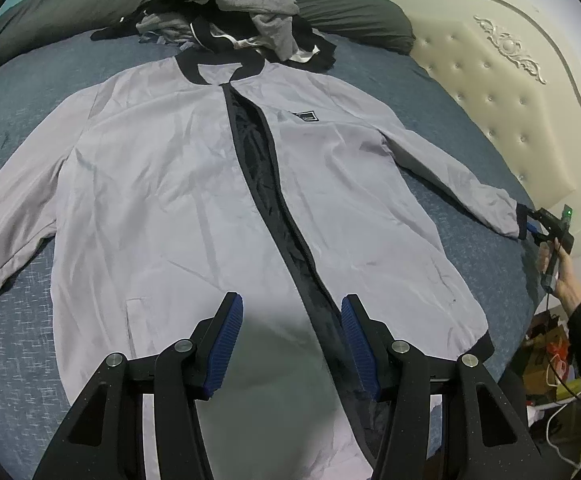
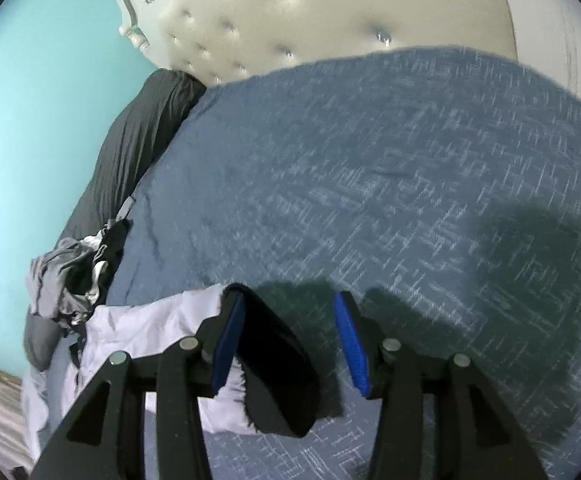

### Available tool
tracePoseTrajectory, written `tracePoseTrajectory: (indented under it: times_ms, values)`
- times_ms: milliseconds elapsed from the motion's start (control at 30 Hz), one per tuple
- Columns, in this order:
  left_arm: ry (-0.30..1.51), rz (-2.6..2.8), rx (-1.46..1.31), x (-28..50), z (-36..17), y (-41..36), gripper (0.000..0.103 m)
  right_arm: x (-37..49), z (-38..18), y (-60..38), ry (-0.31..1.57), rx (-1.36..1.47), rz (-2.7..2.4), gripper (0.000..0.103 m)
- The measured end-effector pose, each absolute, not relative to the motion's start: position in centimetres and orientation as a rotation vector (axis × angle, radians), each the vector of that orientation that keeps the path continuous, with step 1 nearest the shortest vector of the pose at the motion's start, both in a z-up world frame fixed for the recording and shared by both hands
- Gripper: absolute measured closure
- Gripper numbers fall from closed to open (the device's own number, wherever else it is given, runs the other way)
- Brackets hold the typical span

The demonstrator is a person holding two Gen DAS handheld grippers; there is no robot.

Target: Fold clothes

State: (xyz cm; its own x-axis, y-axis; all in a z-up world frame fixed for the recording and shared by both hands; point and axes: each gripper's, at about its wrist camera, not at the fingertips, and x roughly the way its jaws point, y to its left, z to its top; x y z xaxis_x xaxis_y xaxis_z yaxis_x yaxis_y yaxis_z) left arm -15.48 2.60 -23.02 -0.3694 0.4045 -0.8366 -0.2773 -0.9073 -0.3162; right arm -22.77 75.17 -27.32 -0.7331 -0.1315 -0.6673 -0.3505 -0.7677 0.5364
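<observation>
A light grey jacket point(image 1: 162, 184) with black collar, cuffs and open zip lies face up, spread flat on the blue bedspread point(image 1: 18, 120). My left gripper point(image 1: 292, 312) is open above the jacket's lower front, near the zip. My right gripper point(image 1: 532, 226) shows far right in the left wrist view, at the jacket's right black cuff point(image 1: 522, 222). In the right wrist view my right gripper point(image 2: 290, 312) is open, and the black cuff point(image 2: 274, 364) with its grey sleeve point(image 2: 154, 328) lies between the fingers against the left pad point(image 2: 230, 344).
A pile of grey and black clothes point(image 1: 230, 12) lies behind the collar, against a dark pillow point(image 1: 50, 20). A cream tufted headboard point(image 1: 510, 92) stands to the right. Clutter and cables point(image 1: 550, 364) sit on the floor beyond the bed's right edge.
</observation>
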Motion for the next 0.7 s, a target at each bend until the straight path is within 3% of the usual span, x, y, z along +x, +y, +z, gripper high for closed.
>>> tracePoseTrajectory:
  times_ms: [267, 567, 633, 667, 700]
  values:
    - [-0.169, 2.304, -1.458, -15.6, -23.0, 2.4, 0.047, -21.1, -26.9, 76.2, 1.037, -1.017, 2.543, 0.055]
    - [-0.162, 2.292, -1.465, -15.6, -23.4, 2.9, 0.047, -23.9, -29.3, 73.7, 0.909, -1.249, 2.619, 0.048]
    - [-0.155, 2.290, -1.472, -15.6, -23.5, 3.0, 0.047, -24.4, -29.4, 73.0, 0.802, -1.259, 2.636, 0.059]
    - [-0.152, 2.289, -1.475, -15.6, -23.6, 3.0, 0.047, -24.5, -29.4, 72.8, 0.783, -1.259, 2.644, 0.078]
    - [-0.150, 2.289, -1.479, -15.6, -23.7, 3.0, 0.047, -24.6, -29.4, 72.6, 0.769, -1.260, 2.653, 0.086]
